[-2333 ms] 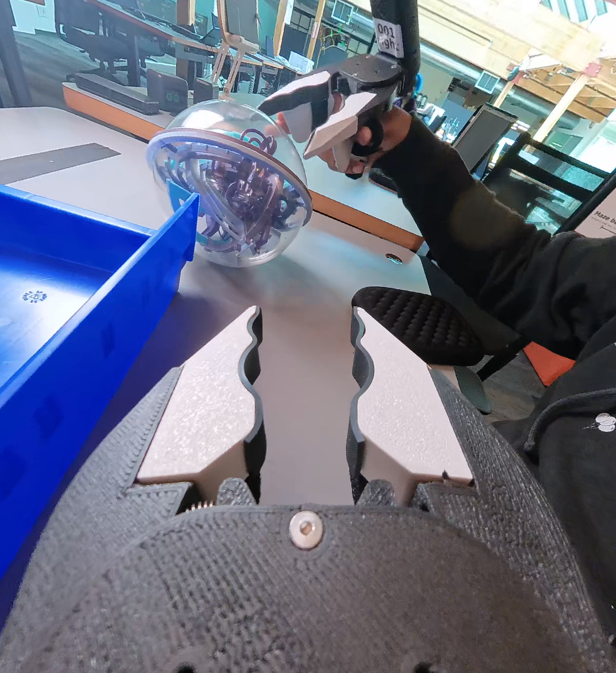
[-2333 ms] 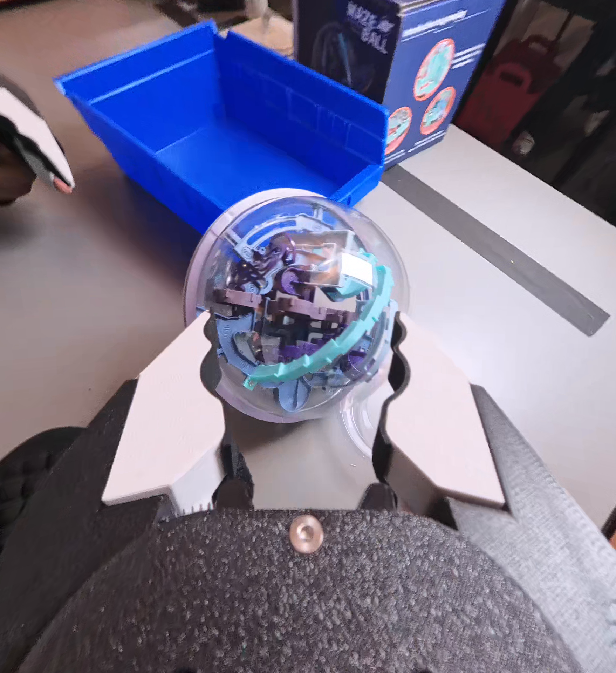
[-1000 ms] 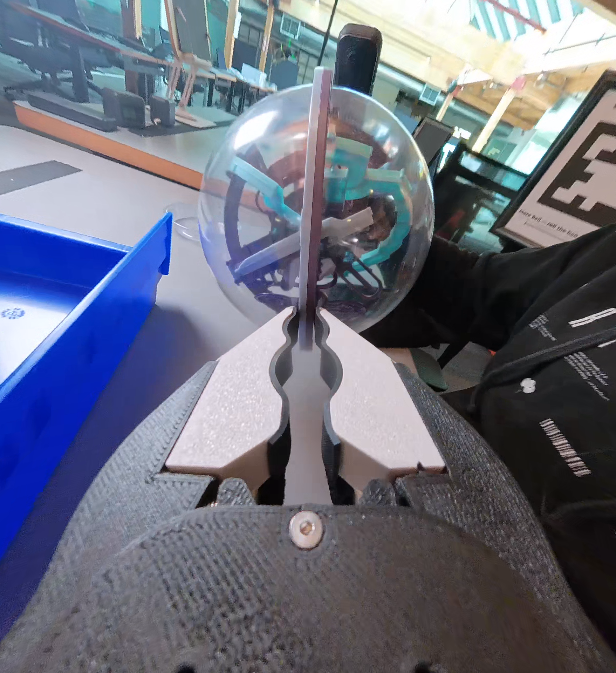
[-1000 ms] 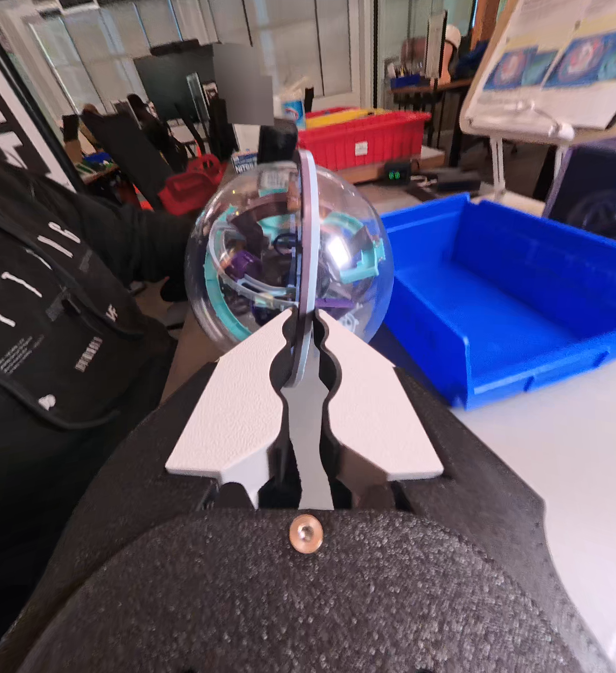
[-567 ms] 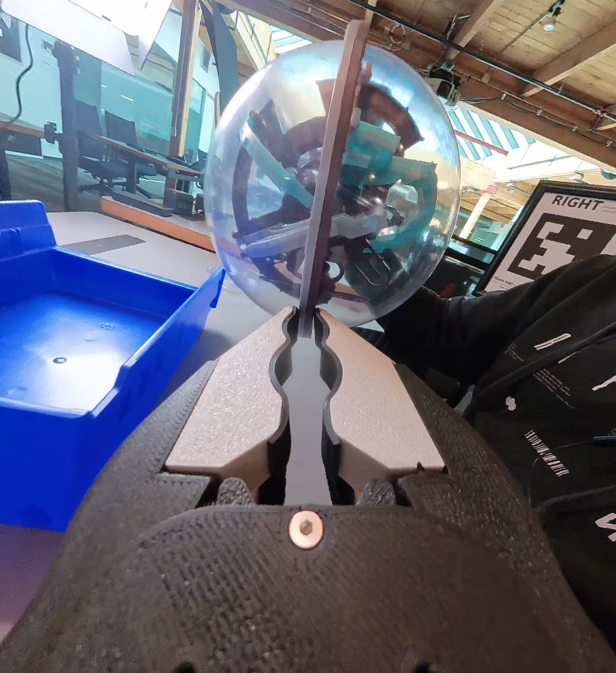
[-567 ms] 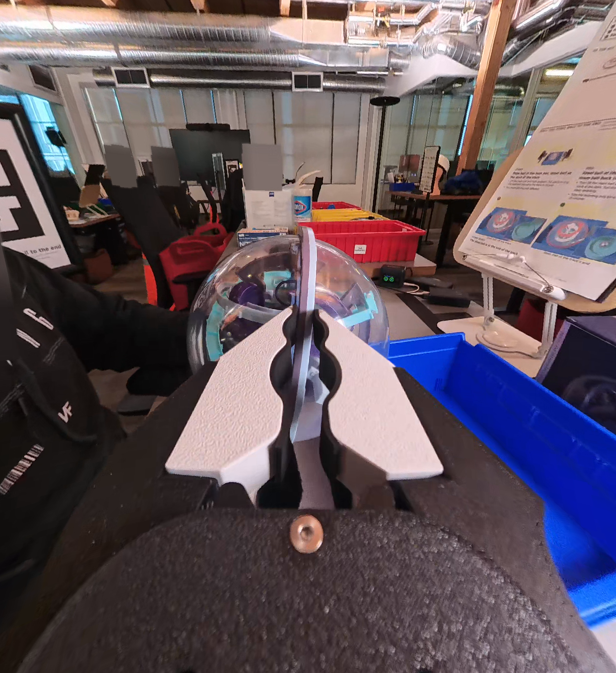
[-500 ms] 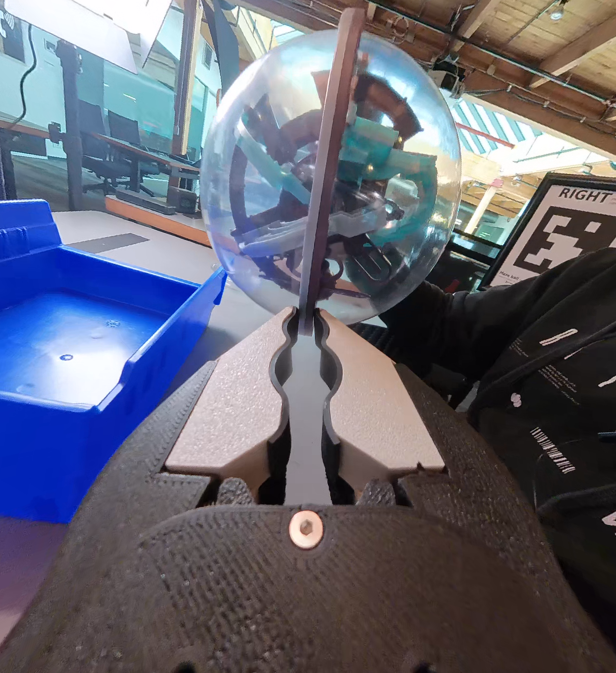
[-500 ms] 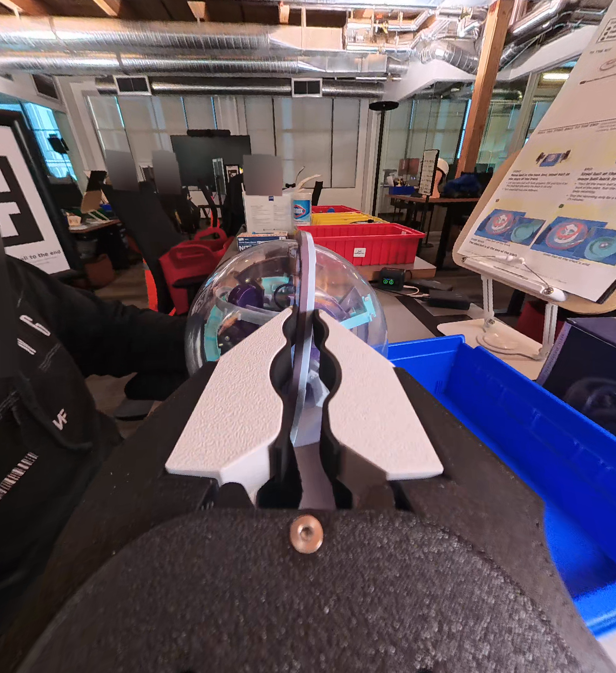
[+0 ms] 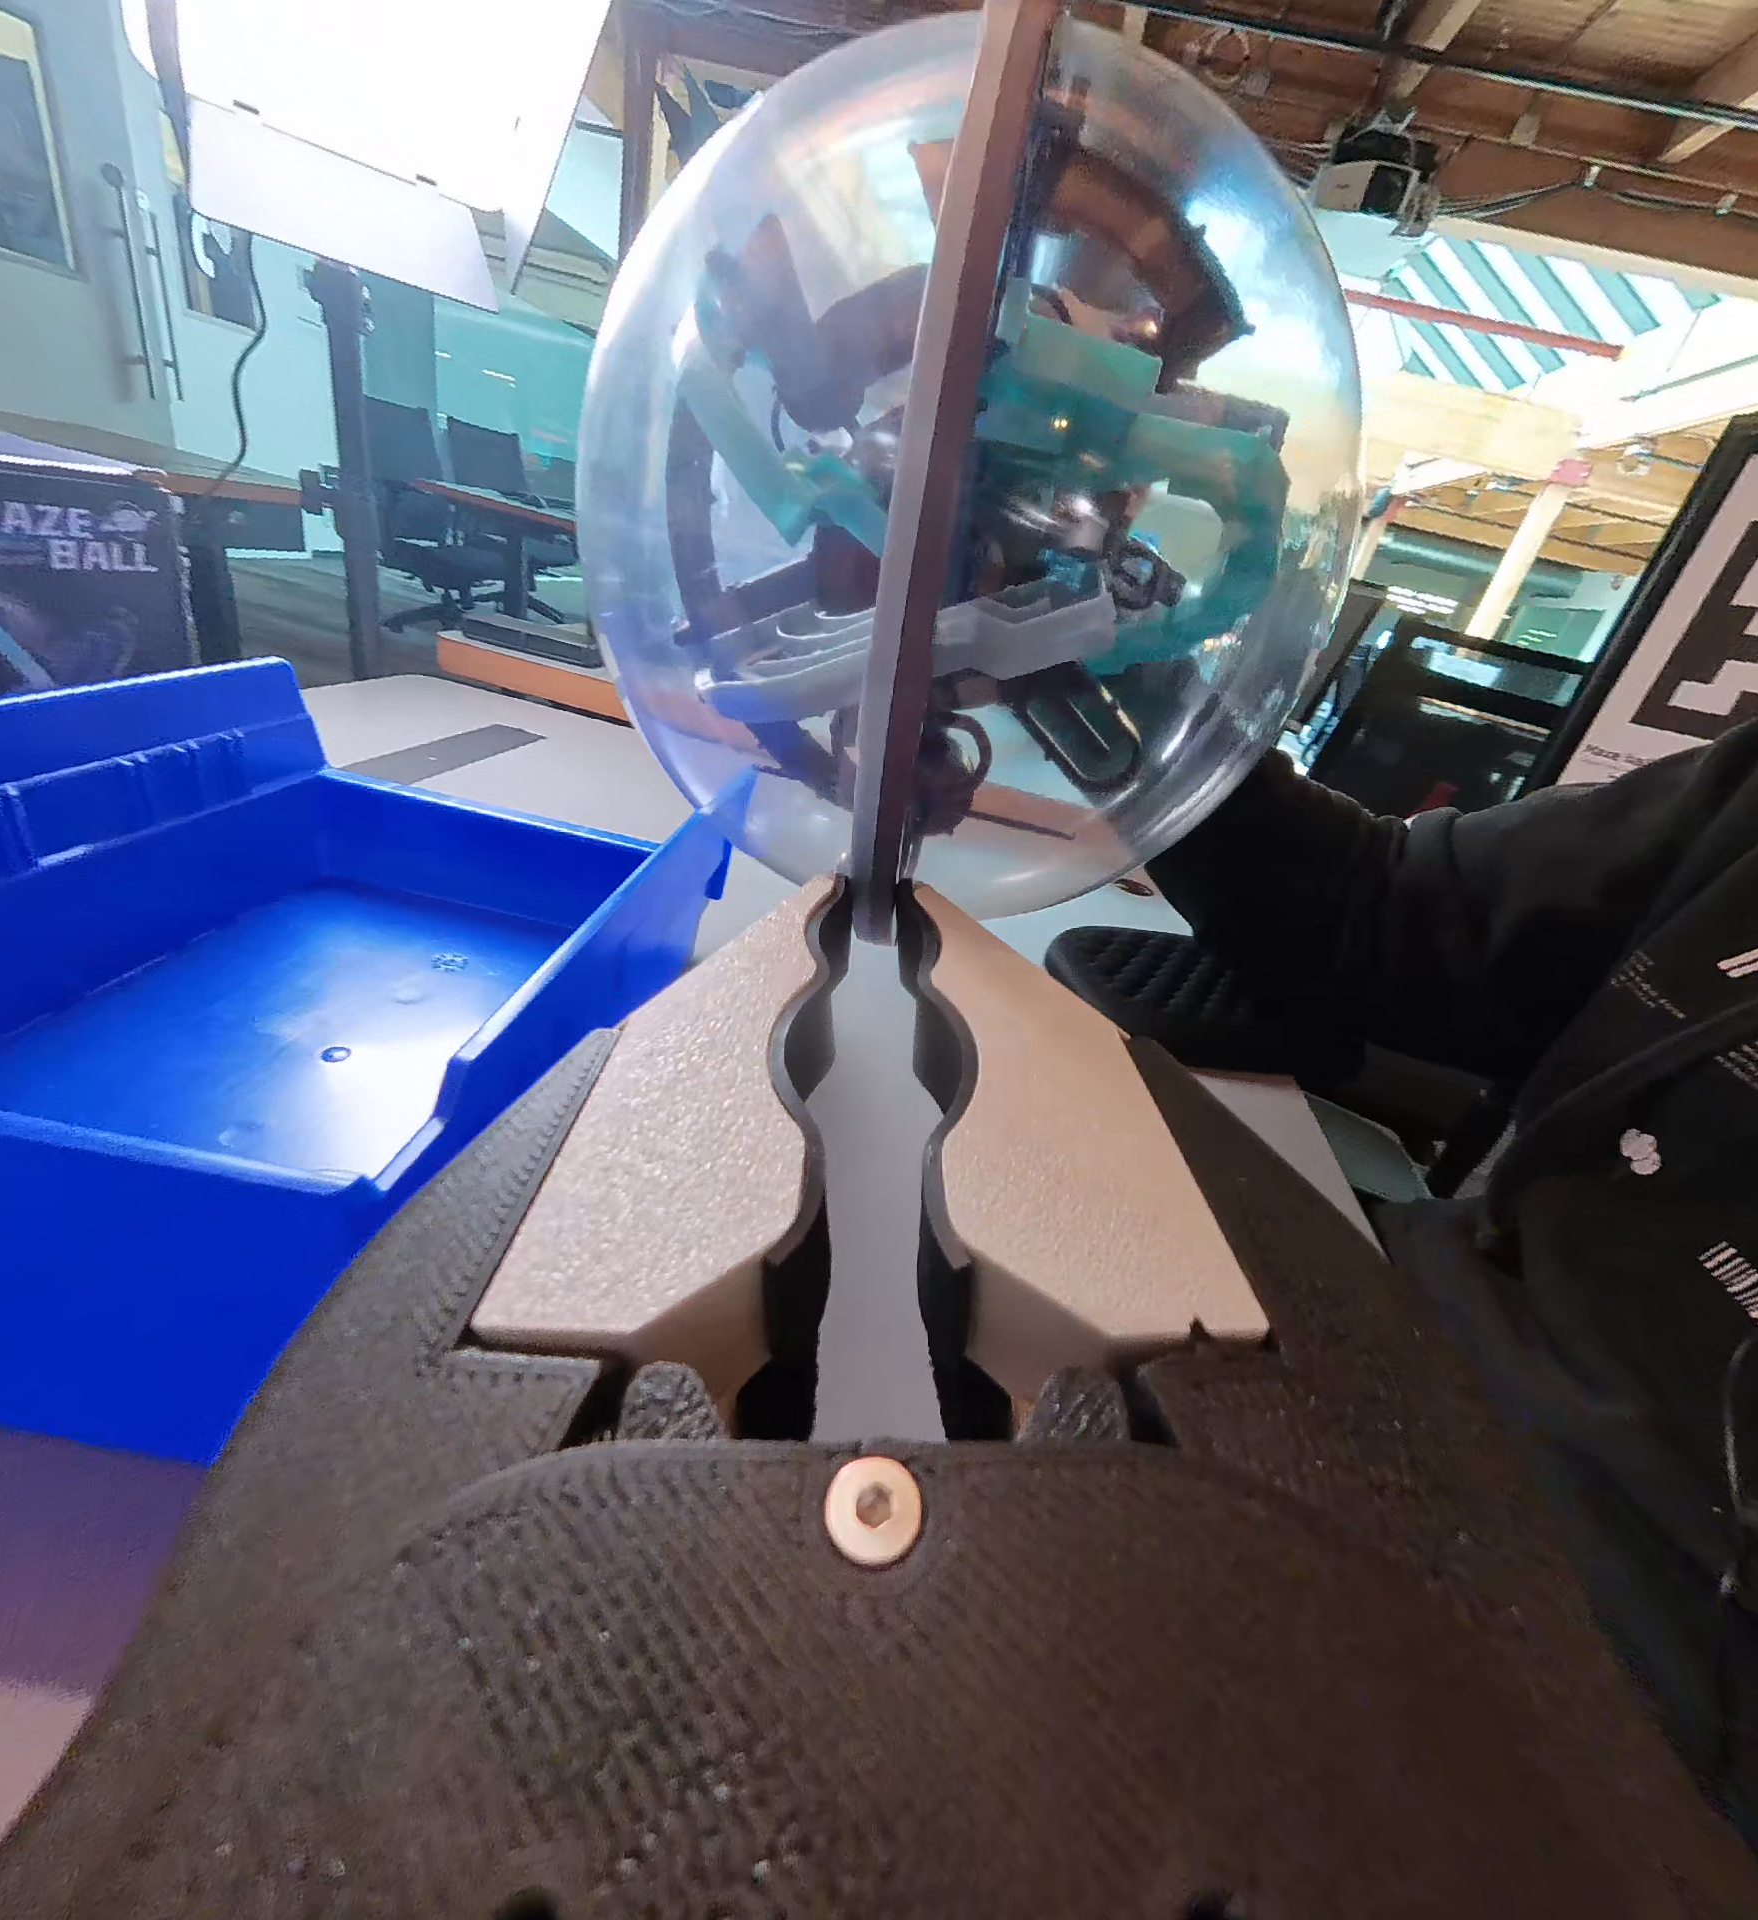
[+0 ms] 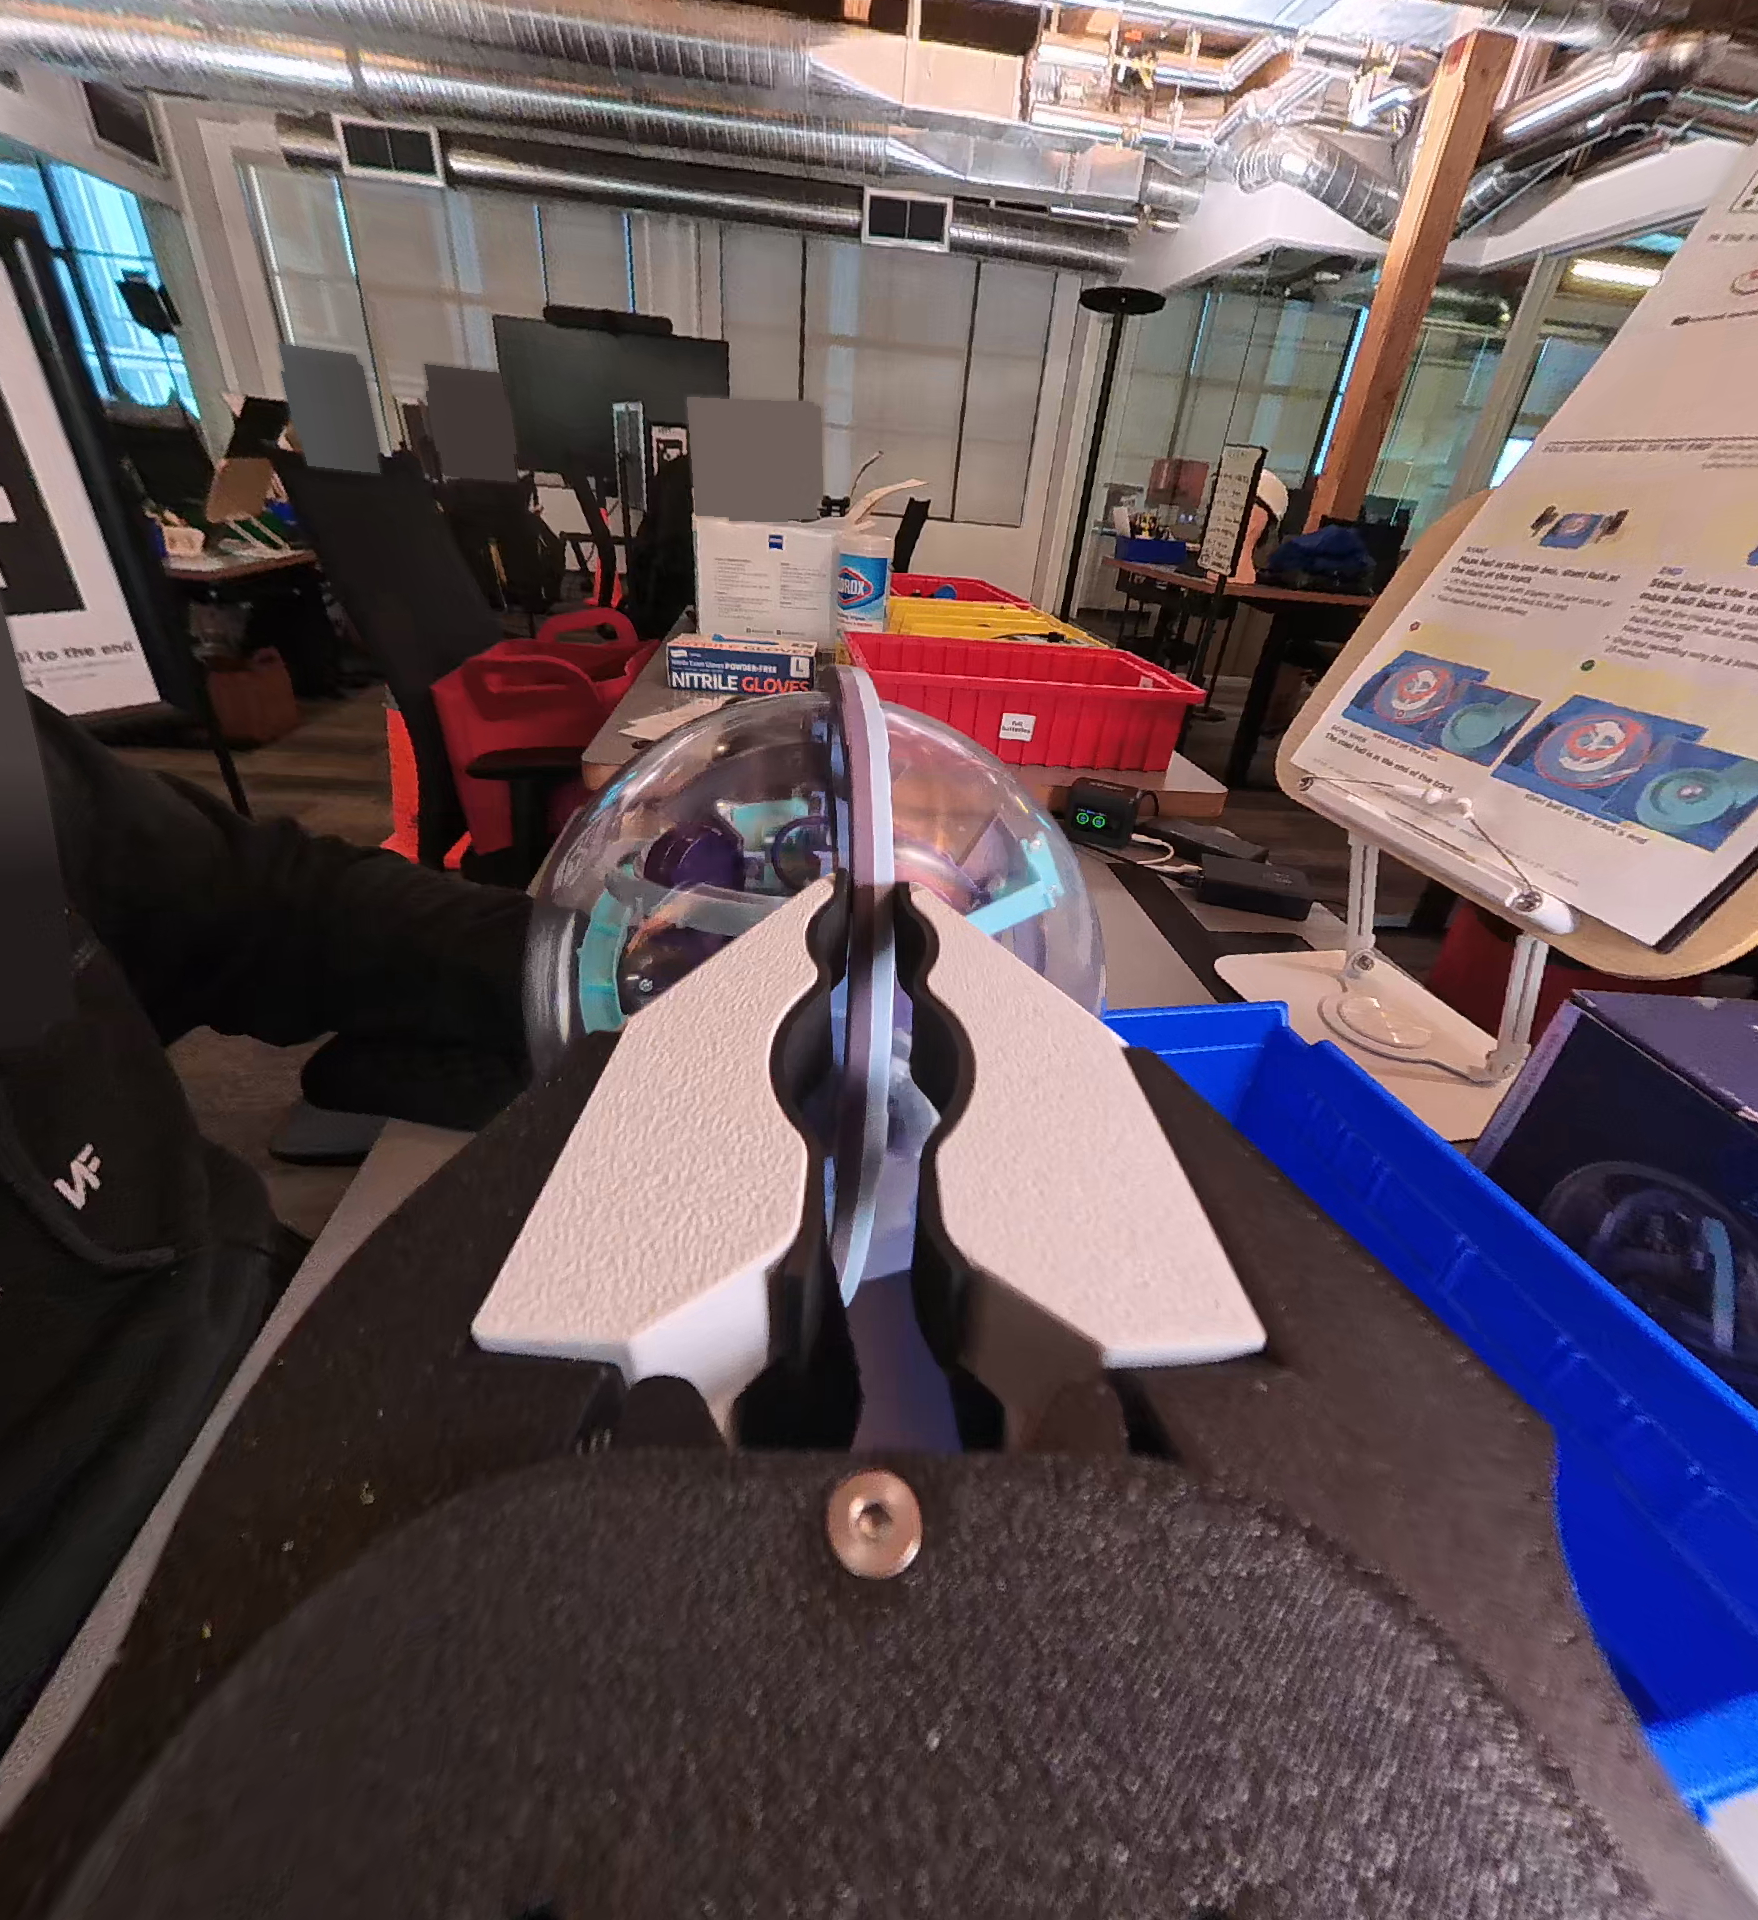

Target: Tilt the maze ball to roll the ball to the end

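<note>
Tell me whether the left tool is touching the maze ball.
Touching. The left wrist view shows the left tool pinching the maze ball by its flat rim.

An open-plan office used as a workshop or lab: exposed metal ducts and timber beams run overhead, rows of desks with office chairs fill the upper left of the left wrist view, and the right wrist view shows a dark monitor, red and yellow storage bins, a box of gloves and an instruction board on a stand at right
</note>
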